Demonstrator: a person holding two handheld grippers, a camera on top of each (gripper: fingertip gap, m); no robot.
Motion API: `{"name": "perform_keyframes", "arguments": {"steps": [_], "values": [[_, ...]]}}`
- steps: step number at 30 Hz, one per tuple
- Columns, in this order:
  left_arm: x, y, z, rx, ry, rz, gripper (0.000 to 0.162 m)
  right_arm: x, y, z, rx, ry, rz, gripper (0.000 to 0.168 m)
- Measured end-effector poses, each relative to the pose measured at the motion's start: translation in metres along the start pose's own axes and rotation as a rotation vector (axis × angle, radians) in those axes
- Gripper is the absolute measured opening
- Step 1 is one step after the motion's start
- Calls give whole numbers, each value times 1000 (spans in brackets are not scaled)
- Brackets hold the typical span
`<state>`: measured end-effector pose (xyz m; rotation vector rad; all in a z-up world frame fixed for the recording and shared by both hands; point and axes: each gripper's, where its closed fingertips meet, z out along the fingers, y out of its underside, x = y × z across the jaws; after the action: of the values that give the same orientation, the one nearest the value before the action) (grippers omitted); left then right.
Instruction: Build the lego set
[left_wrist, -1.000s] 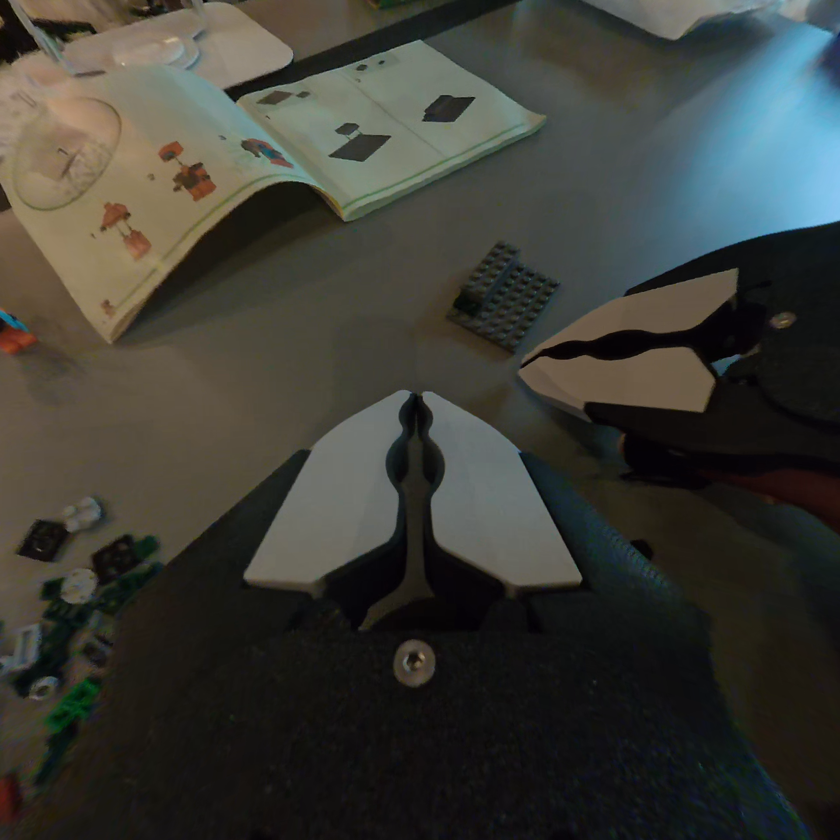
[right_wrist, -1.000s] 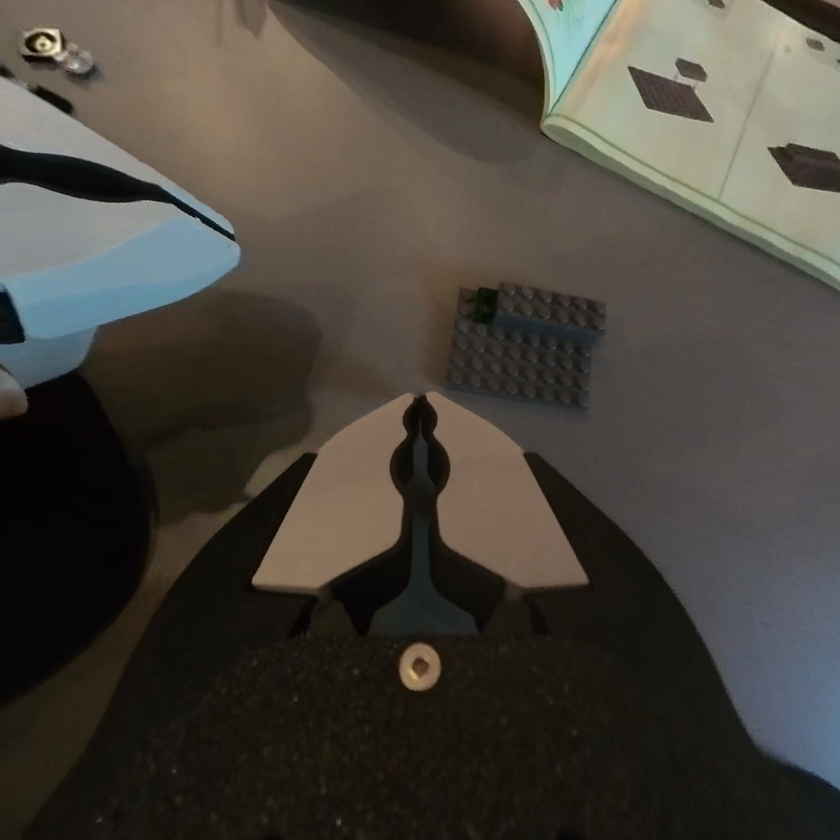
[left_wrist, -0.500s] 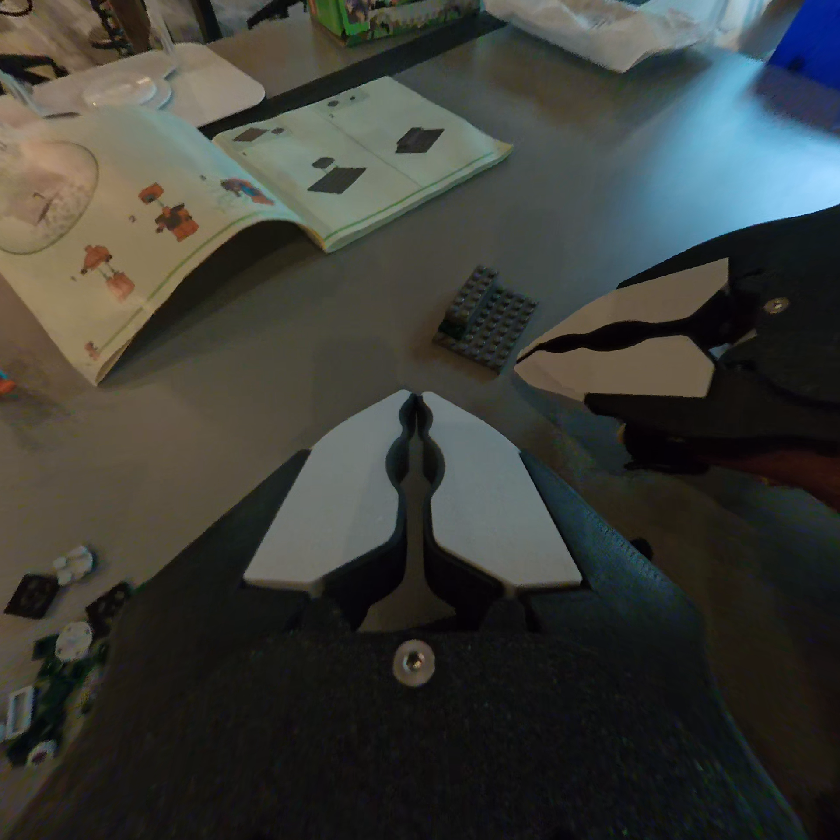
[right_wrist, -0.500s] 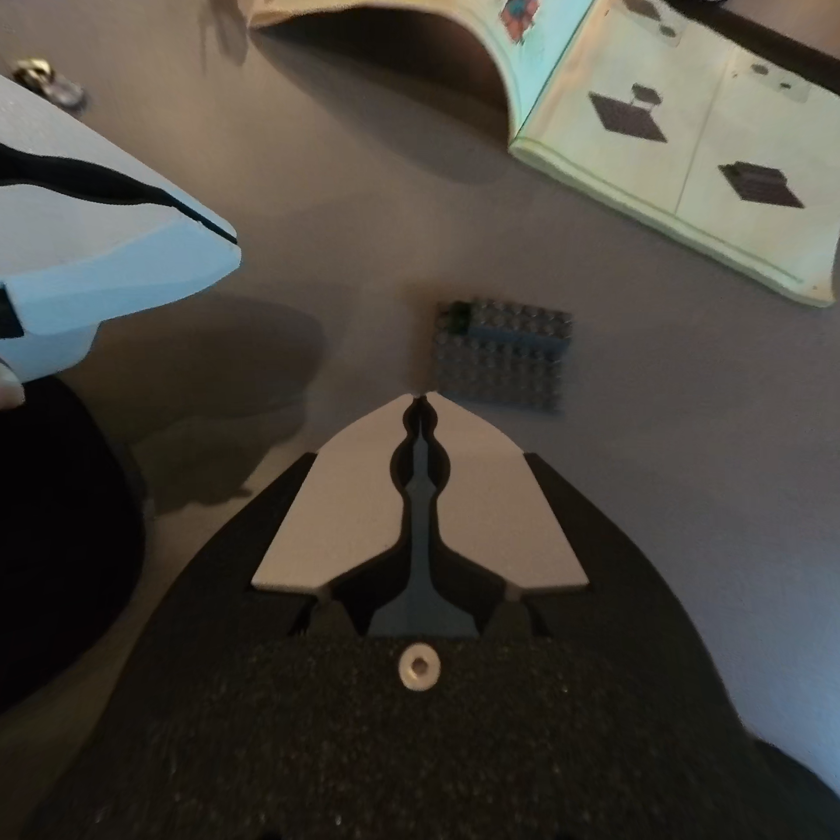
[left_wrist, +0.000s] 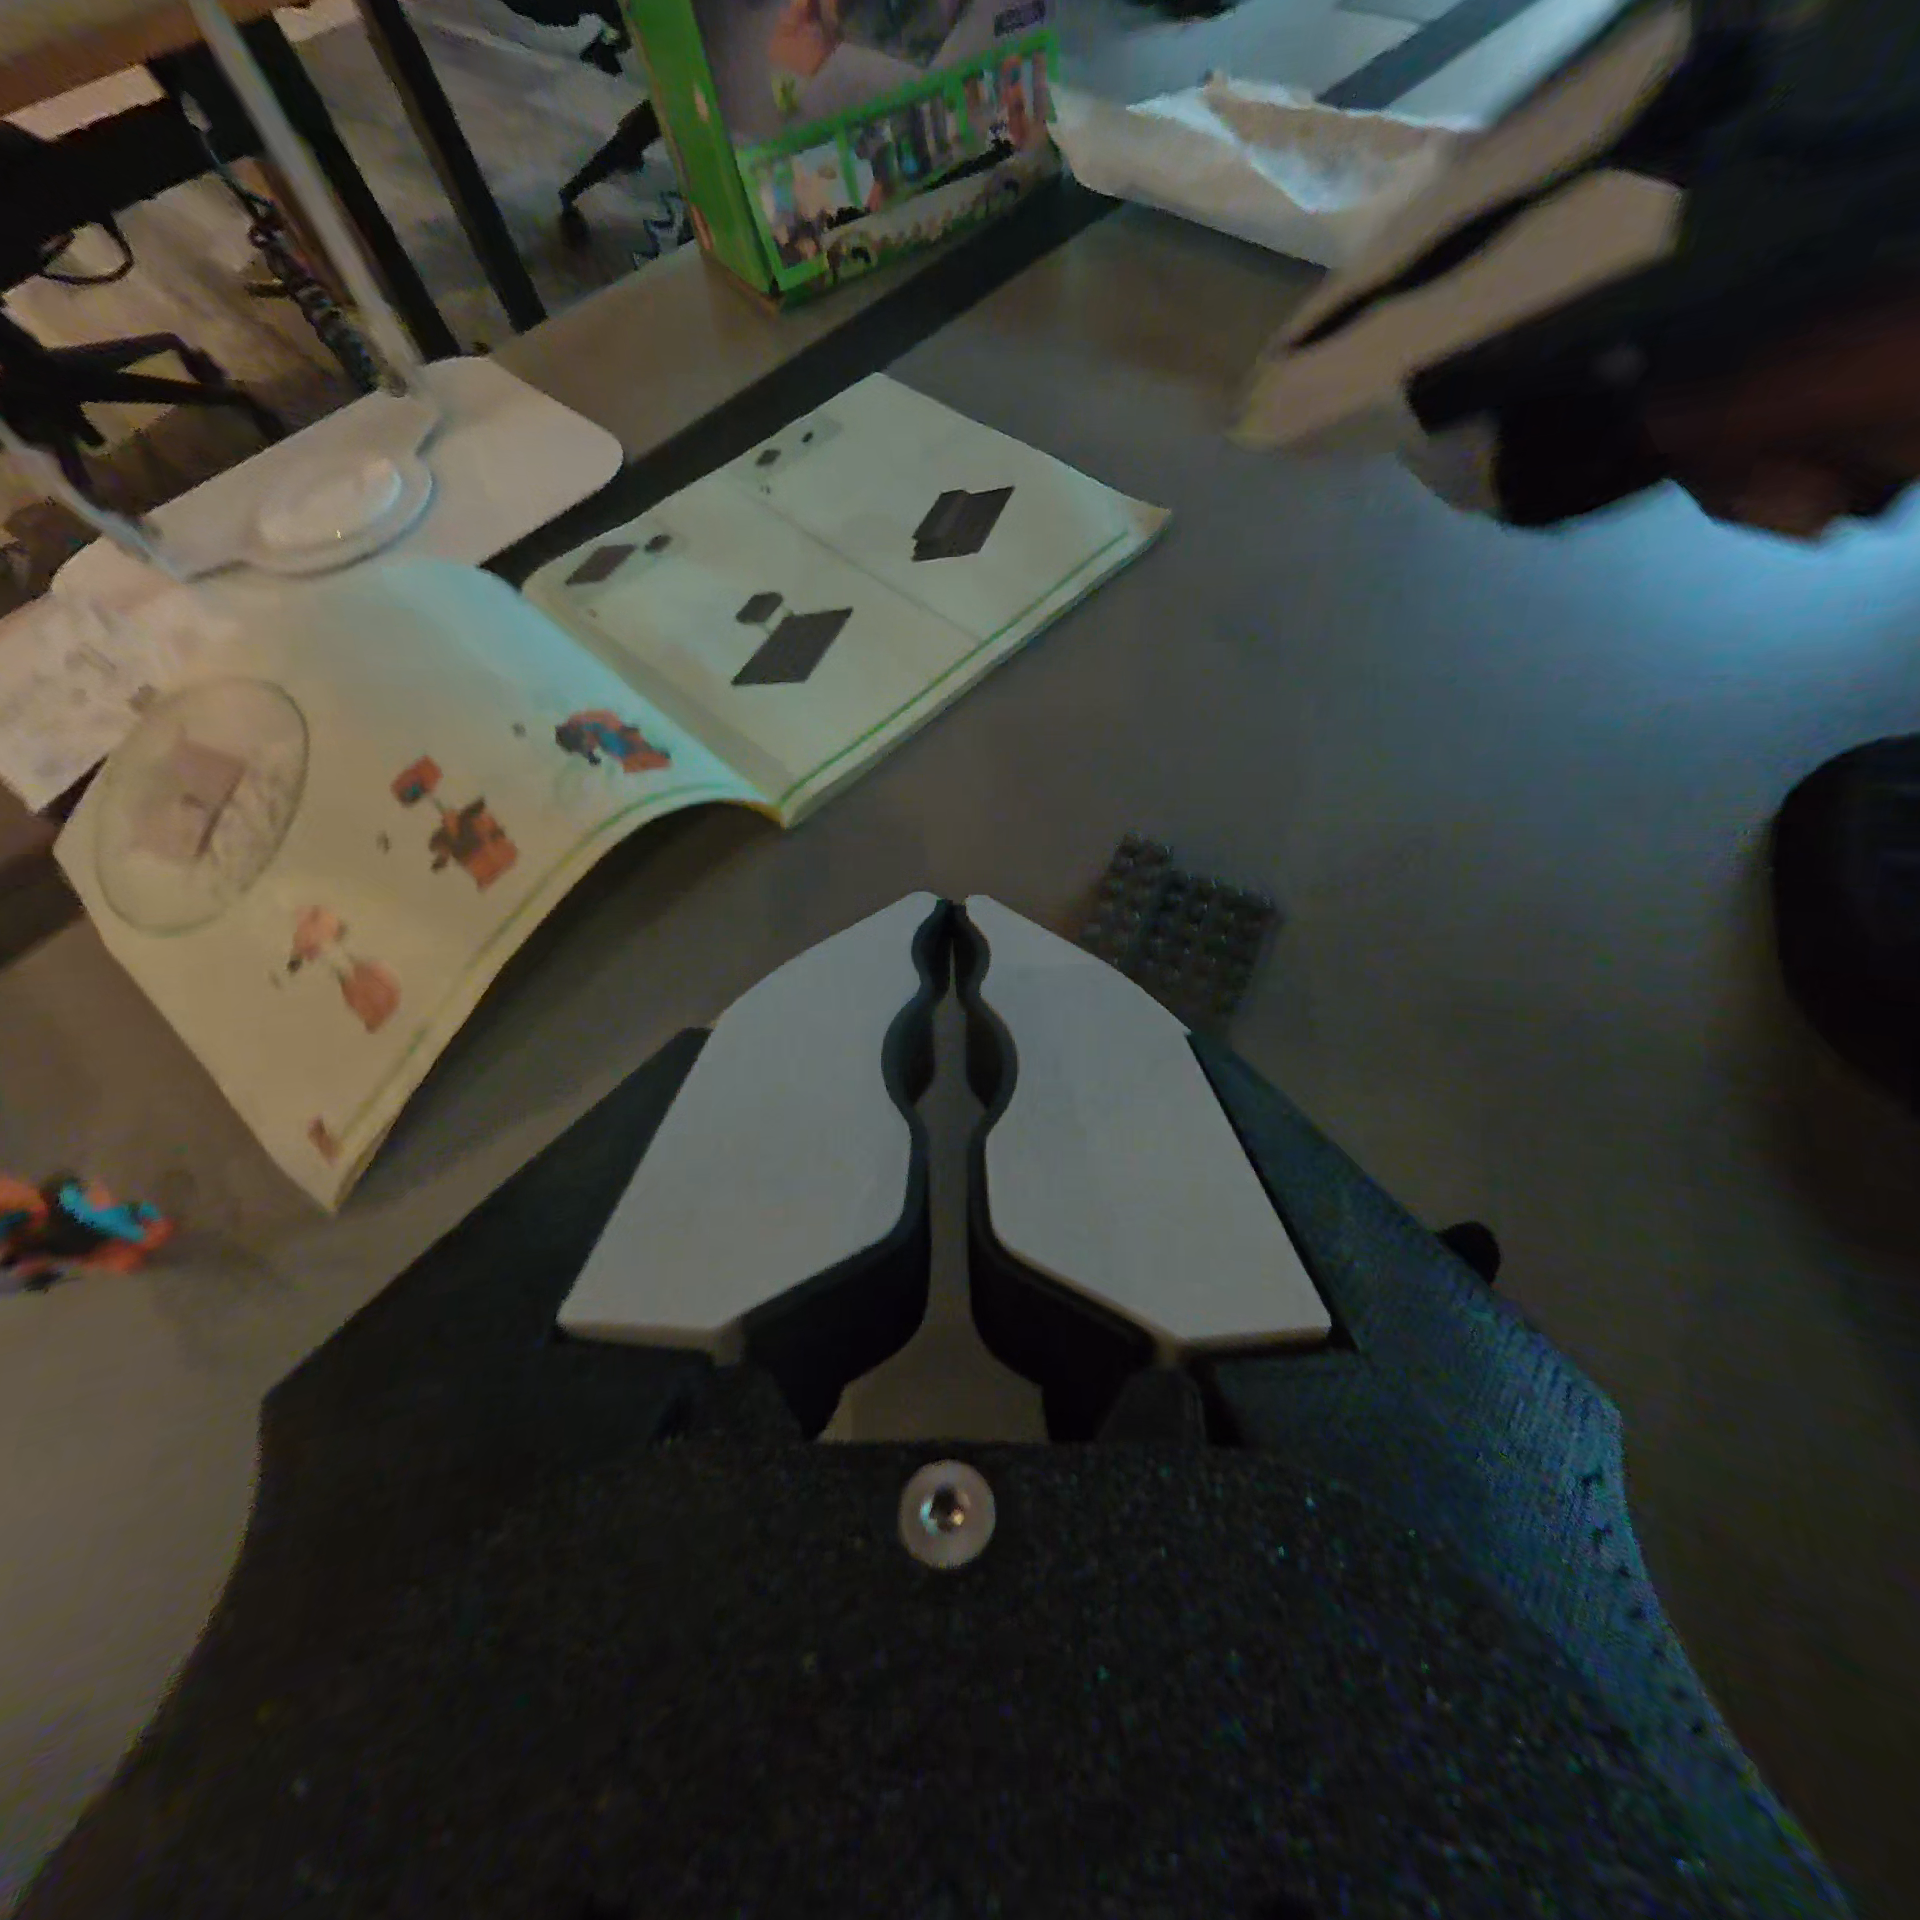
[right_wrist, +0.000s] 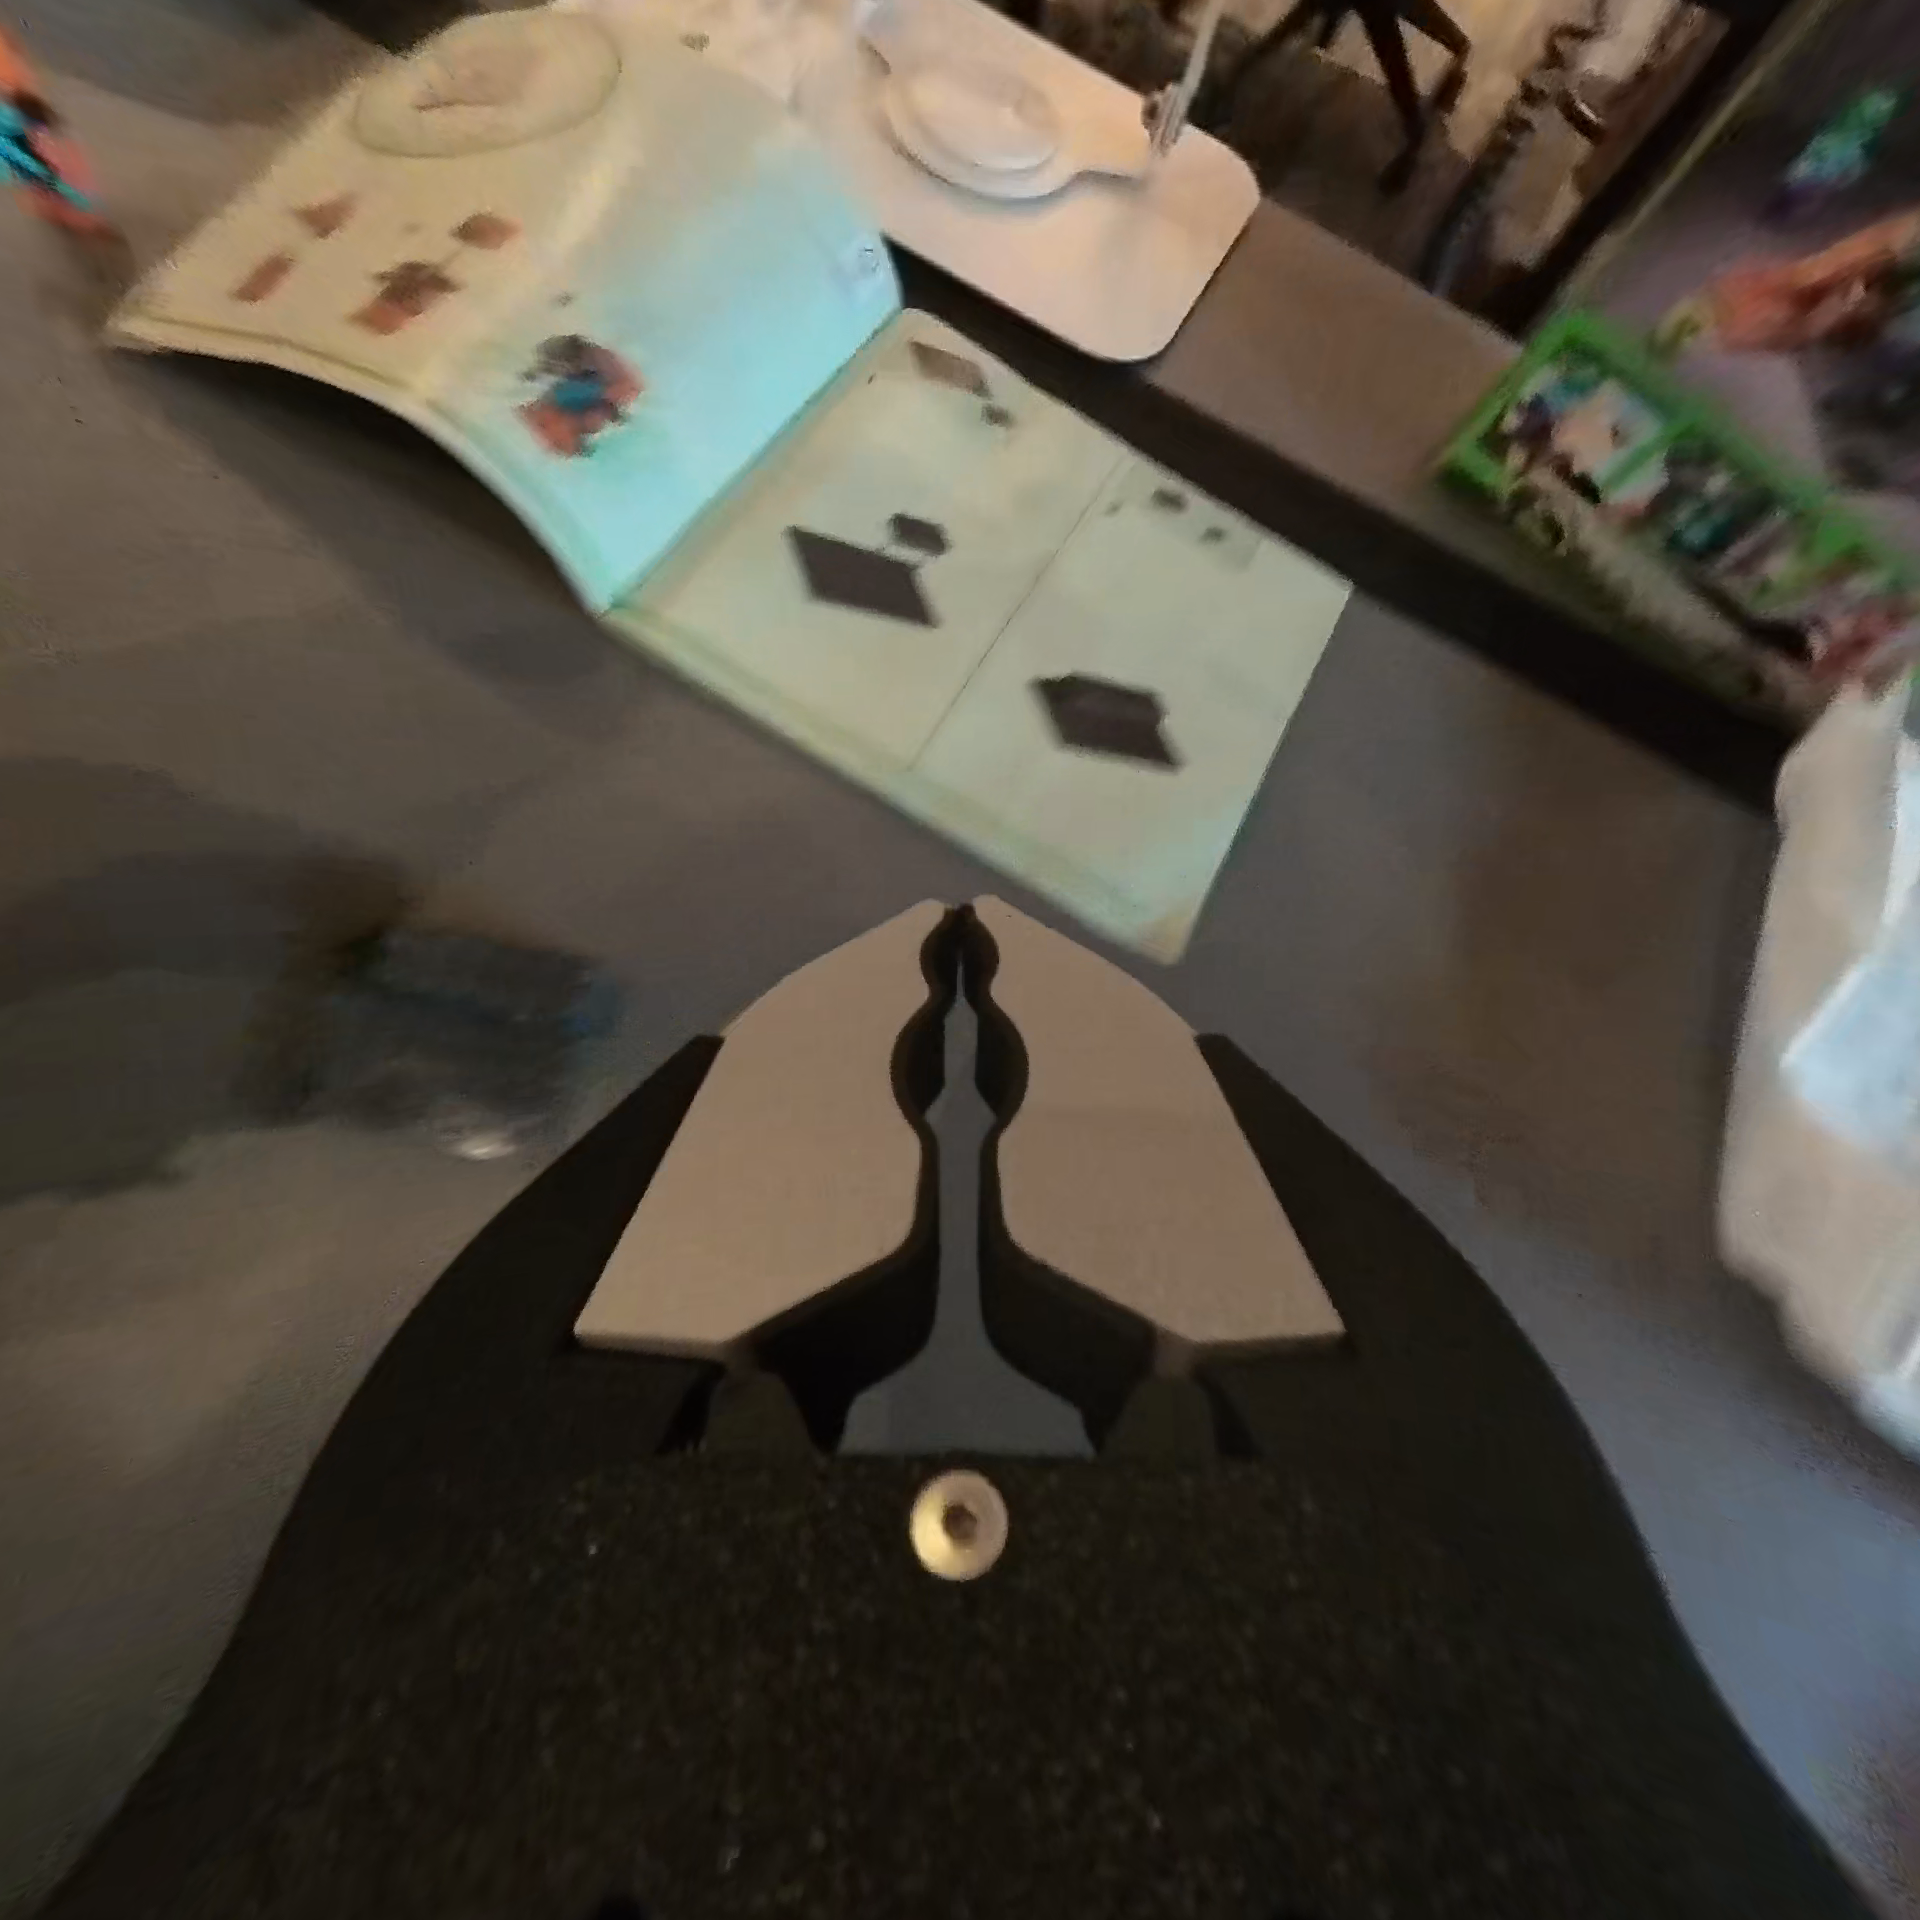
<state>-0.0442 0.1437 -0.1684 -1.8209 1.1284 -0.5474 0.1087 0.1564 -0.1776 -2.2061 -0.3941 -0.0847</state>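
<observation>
My left claw (left_wrist: 951, 906) – tips pressed together, nothing between them, above the grey worktop (left_wrist: 1455, 748).

Grey studded plate (left_wrist: 1179, 948) – flat on the worktop at about 1 o'clock from my left claw's tips, just beside them, partly hidden behind the right finger.

My right claw (right_wrist: 961, 912) – tips closed, holding nothing. In its blurred view the plate (right_wrist: 457, 1023) shows as a dark smear at 9 o'clock, apart from the tips.

Open instruction booklet (left_wrist: 582, 686) – at 11 o'clock from the left claw, beyond the plate.

Green set box (left_wrist: 862, 145) – far edge, 12 o'clock.

White crumpled bag (left_wrist: 1247, 156) – 1 o'clock, far.

Orange and blue built piece (left_wrist: 78, 1226) – at 9 o'clock, near the left edge.
</observation>
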Motion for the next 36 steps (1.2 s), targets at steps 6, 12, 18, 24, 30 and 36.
{"name": "perform_keyframes", "arguments": {"steps": [6, 12, 18, 24, 30, 36], "values": [[0, -5, 17, -48, 11, 57, 7, 42, 13, 44, 20, -263, -352, 16], [-1, 1, 27, -74, -9, 43, 8, 55, 42, 58, -27, -517, -549, 28], [2, 13, 32, -103, -29, 42, 8, 49, 49, 66, -22, -653, -677, 30], [9, 22, 35, -138, -29, 62, 8, 48, 52, 74, -58, -734, -734, 27], [12, 21, 39, -143, -15, 69, 7, 53, 55, 74, -116, -821, -731, 16], [16, 21, 48, -150, 11, 75, 8, 55, 56, 70, -180, -919, -664, 7]]}}
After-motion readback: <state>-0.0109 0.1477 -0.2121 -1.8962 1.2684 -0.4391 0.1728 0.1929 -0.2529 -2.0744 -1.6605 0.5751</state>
